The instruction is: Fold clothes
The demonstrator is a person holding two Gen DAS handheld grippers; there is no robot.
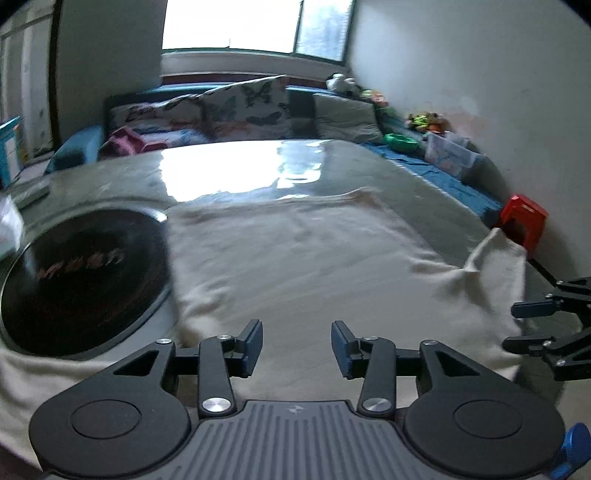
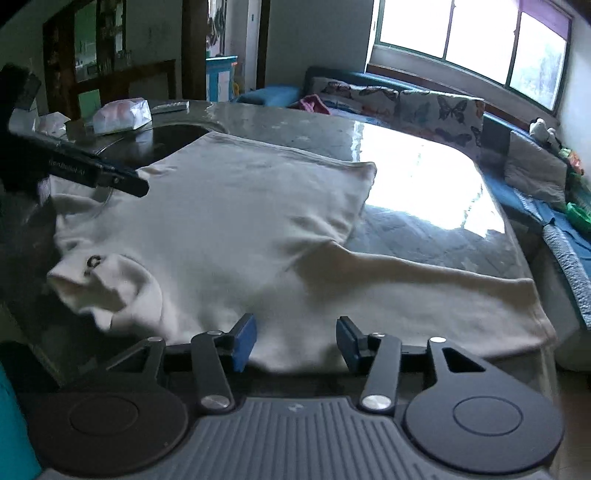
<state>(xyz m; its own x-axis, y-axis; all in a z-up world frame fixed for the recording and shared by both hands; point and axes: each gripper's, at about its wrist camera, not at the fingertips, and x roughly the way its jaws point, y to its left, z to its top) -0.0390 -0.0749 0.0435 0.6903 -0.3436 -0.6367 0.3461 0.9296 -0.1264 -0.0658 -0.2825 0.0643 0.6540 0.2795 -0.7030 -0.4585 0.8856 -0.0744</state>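
Now a white garment (image 2: 236,236) lies spread over the glossy grey surface (image 2: 424,236), mostly flat with soft creases. In the right wrist view one sleeve (image 2: 443,288) stretches out to the right along the near edge, and the collar (image 2: 99,284) is bunched at the left, showing a small dark mark. The garment's far left part overlaps a dark round plate (image 1: 88,277) set in the surface.

The left gripper (image 1: 297,347) hovers over the near cloth with its jaws apart; nothing is between the blue pads, which press on nothing. The right gripper (image 2: 295,343) is likewise over the near hem, jaws apart, with cloth lying under the gap but not pinched.

In the left wrist view the right gripper shows at the right edge, beside a raised fold of cloth (image 1: 495,258). Beyond the surface sit a sofa with butterfly cushions (image 1: 243,107), a red stool (image 1: 524,218) and a bright window (image 2: 469,33).
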